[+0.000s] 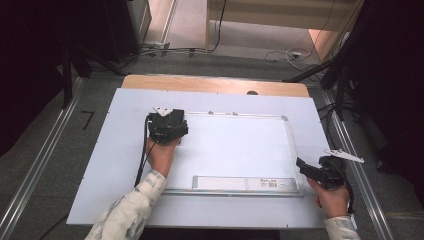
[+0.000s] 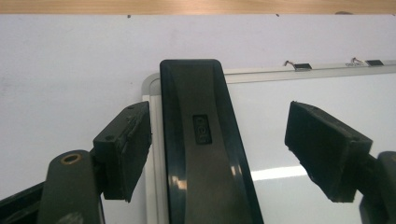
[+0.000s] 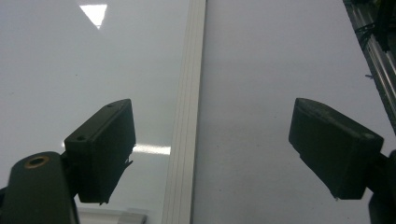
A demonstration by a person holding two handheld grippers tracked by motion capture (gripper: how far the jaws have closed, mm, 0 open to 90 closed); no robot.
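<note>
Left gripper [image 2: 219, 140] fingers spread around black eraser [image 2: 205, 149] at whiteboard's [image 1: 240, 145] far-left corner; right gripper [image 3: 212, 149] fingers spread, empty.

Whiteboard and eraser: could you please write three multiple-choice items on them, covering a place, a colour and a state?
1. Where does the eraser lie?
A. on the floor
B. in the near tray
C. at the whiteboard's far left corner

2. What colour is the eraser?
A. red
B. black
C. yellow

3. How is the left claw?
A. open, eraser between its jaws
B. shut, empty
C. shut on a marker

Answers:
1. C, it overlaps the corner frame.
2. B, its body is glossy black.
3. A, one pad stands well clear of the eraser.
</note>
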